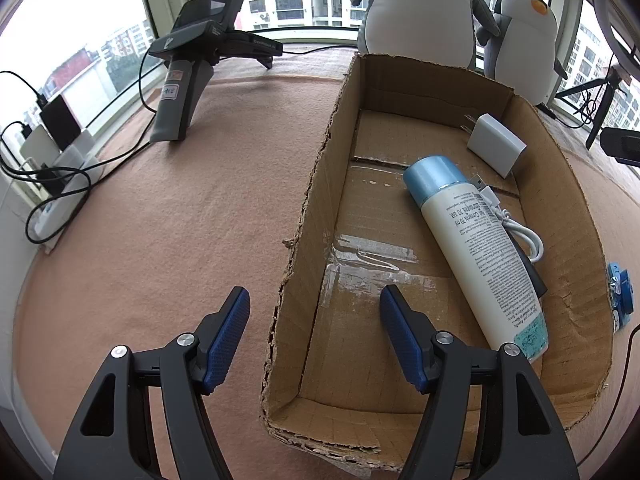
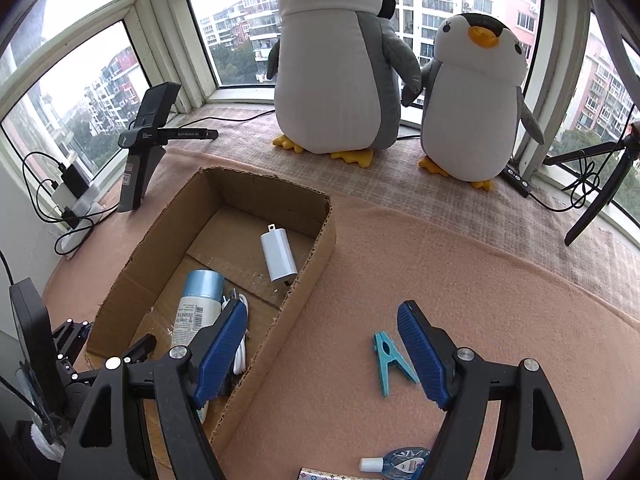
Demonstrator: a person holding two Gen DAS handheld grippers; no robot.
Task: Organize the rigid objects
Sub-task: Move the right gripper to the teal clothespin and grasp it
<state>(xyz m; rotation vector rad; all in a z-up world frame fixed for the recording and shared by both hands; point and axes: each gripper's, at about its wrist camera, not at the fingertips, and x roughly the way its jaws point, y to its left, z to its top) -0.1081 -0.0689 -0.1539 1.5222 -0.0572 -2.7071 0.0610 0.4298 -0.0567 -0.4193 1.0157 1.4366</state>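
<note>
Inside the brown cardboard box (image 1: 460, 128) lie a white spray bottle with blue cap (image 1: 476, 248) and a white charger (image 1: 496, 144). Both the left gripper (image 1: 316, 336) and the right gripper (image 2: 320, 352) stand open and empty, the right one beside a teal plastic clothespin (image 2: 390, 360) on the pink cloth.

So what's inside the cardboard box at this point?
The cardboard box holds a white bottle with a blue cap lying on its side, a white charger plug and a white cable. The bottle covers part of the cable and a dark item beneath it, which cannot be identified.
</note>
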